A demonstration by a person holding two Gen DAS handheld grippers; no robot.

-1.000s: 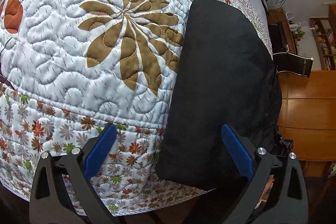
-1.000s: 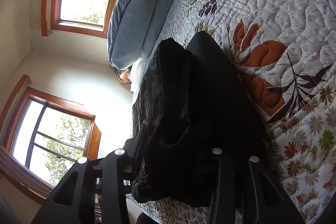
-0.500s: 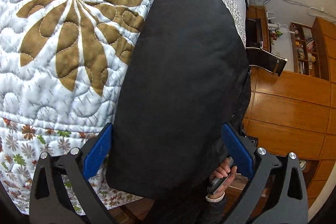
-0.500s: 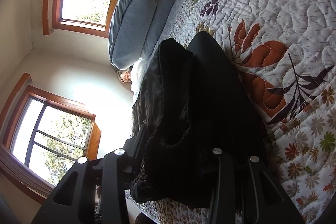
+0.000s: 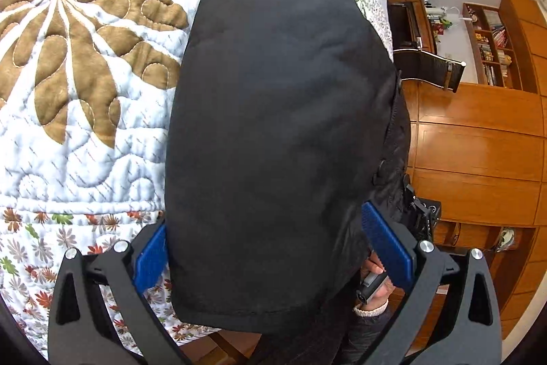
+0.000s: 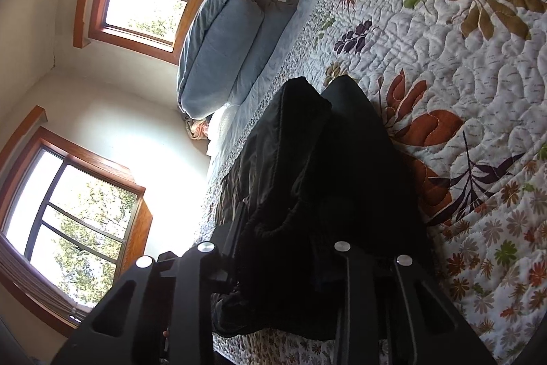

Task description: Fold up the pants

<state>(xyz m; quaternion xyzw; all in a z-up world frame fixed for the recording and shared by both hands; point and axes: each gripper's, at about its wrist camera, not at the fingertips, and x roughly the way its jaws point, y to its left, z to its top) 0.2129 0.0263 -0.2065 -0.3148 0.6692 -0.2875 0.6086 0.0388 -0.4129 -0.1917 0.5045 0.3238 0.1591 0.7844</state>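
Note:
The black pants (image 5: 273, 132) lie folded lengthwise on the floral quilt, with their near end hanging over the bed's edge. My left gripper (image 5: 270, 253) is open, its blue pads (image 5: 386, 245) standing either side of the near end of the pants, which pass between the fingers. In the right wrist view the pants (image 6: 342, 180) show as a dark bunched stack. My right gripper (image 6: 290, 265) is around the thick near edge of that stack; its pads are hidden in the cloth.
The quilted bed (image 5: 78, 84) stretches away on the left. Wooden cabinets (image 5: 478, 142) and a chair (image 5: 430, 67) stand to the right of it. A blue folded duvet (image 6: 218, 47) and windows (image 6: 147, 5) lie at the bed's far end.
My left gripper has moved right and forward, from the quilt's border onto the pants, whose near end now sits between its open fingers. The right gripper has held still.

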